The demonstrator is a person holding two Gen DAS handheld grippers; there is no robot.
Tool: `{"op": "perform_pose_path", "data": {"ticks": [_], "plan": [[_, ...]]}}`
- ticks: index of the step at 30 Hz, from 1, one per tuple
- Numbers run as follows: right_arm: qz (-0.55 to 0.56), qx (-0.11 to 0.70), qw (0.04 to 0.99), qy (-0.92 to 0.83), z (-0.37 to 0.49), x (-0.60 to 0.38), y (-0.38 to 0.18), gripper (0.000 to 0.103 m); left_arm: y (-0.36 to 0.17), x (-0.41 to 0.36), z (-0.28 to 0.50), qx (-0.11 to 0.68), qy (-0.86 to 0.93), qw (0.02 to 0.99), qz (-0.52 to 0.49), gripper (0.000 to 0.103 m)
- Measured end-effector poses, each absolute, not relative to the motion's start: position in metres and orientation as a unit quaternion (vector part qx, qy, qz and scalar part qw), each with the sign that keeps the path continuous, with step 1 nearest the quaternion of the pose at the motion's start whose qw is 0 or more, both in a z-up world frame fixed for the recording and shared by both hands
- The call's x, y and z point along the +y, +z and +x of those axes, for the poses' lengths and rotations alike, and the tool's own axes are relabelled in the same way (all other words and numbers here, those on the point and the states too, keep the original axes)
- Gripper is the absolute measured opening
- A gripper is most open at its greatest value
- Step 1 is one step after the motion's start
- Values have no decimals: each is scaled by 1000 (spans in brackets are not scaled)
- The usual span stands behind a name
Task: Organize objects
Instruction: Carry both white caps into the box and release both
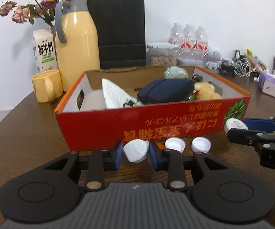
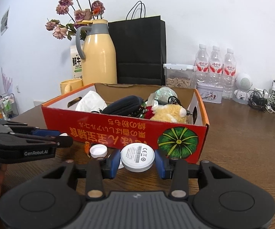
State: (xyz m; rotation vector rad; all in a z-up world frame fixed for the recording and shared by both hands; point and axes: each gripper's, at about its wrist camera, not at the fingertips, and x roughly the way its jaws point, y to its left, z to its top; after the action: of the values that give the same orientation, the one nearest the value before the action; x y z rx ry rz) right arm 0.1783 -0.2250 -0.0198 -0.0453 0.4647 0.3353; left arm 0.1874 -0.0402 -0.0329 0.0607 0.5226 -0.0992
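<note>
Your left gripper [image 1: 135,152] pinching white plug [image 1: 136,151], bottom centre. Your right gripper [image 2: 137,159] clamping white disc [image 2: 137,157], lower centre. Red box [image 1: 156,122] sitting just behind both.

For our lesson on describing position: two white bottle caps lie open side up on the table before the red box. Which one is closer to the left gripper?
The left-hand cap, lying just beyond the left gripper and its right finger; the other cap sits further right, towards the right gripper.

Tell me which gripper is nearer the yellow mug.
Left. The left gripper sits toward the box's mug-side end, the yellow mug beyond it; the right gripper is at the box's pumpkin corner, farther away.
</note>
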Motion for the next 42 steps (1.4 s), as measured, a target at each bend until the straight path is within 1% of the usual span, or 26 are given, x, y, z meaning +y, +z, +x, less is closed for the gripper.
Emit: {"op": "perform_pose_path", "data": {"ticks": [6,12,19,23,27,31,36,37,38,39,40,41,42], "plan": [[-19,211,962,171,177,-227,-5,38,-6,-38,184,224,-56,973,20,30],[-30,179,970,162,190,-228,20,38,23,-37,197,178,-45,983,19,30],[-36,146,979,140,223,-226,44,38,35,-35,227,165,-23,986,7,30],[-31,148,980,131,254,-222,50,38,35,-32,249,168,-6,986,-4,30],[-3,164,980,115,281,-222,38,38,24,-28,273,179,20,984,-10,30],[-4,185,976,112,292,-222,18,38,8,-21,287,204,21,979,-15,30],[-3,194,975,111,294,-222,8,38,2,-19,284,204,16,979,-14,30],[-3,194,975,112,293,-222,8,38,2,-20,283,202,16,979,-14,33],[-3,194,975,112,292,-222,7,39,2,-20,281,198,18,980,-12,38],[-2,194,975,112,291,-222,6,39,3,-21,279,195,21,981,-11,59],[0,191,975,111,290,-223,6,41,3,-21,277,187,27,982,-10,80],[2,190,976,111,288,-224,7,55,5,-21,274,178,32,983,-10,88],[5,188,976,111,287,-225,8,64,6,-20,272,171,34,985,-12,100]]}}
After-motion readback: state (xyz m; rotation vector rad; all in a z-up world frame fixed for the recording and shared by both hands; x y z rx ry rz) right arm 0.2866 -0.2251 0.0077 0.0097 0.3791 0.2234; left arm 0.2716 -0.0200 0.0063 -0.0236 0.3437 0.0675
